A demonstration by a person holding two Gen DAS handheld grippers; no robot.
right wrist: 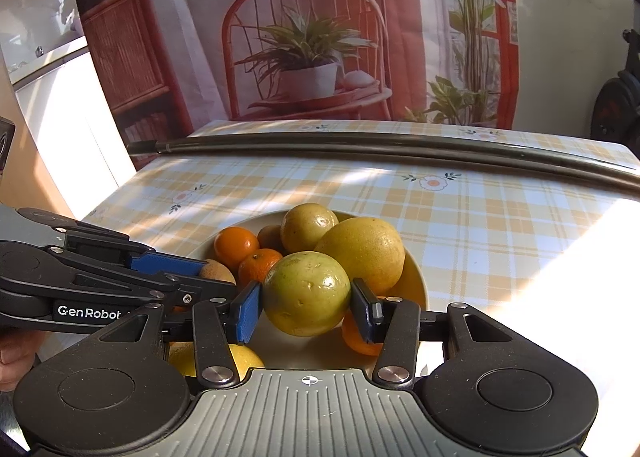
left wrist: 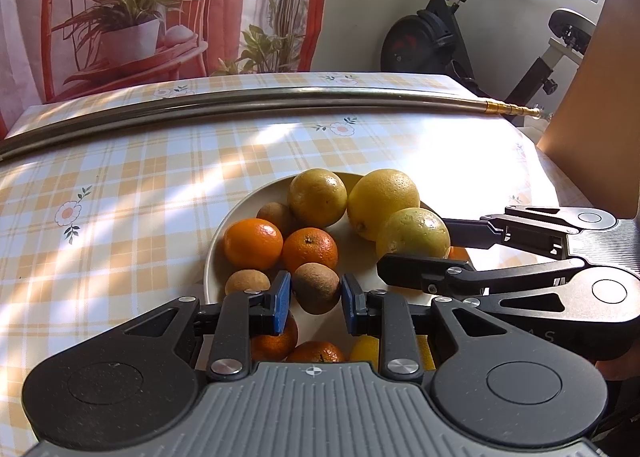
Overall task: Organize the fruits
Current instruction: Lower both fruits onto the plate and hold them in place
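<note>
The left gripper [left wrist: 316, 299] is closing its blue pads [left wrist: 281, 299] on a small brown fruit [left wrist: 316, 287], each pad touching or nearly touching a flank, so the hold looks snug but not deep. The right gripper [right wrist: 307, 307] is pinching a large yellow-green fruit [right wrist: 307, 293] across its widest part, jaws spread well apart to take it. Both fruits are sitting over the cream plate [left wrist: 224, 233], which is crowding oranges [left wrist: 253, 244], more brown fruits and yellow citrus [left wrist: 382, 203] together on the checked tablecloth [left wrist: 120, 193]. To do this step well, each hand should probably be lifting straight up, slowly, keeping the squeeze steady: the round fruits look liable to roll out of flat pads, and neighbours touching them may be nudged off the plate. The two grippers are working close together, so moving them apart first seems wise.
</note>
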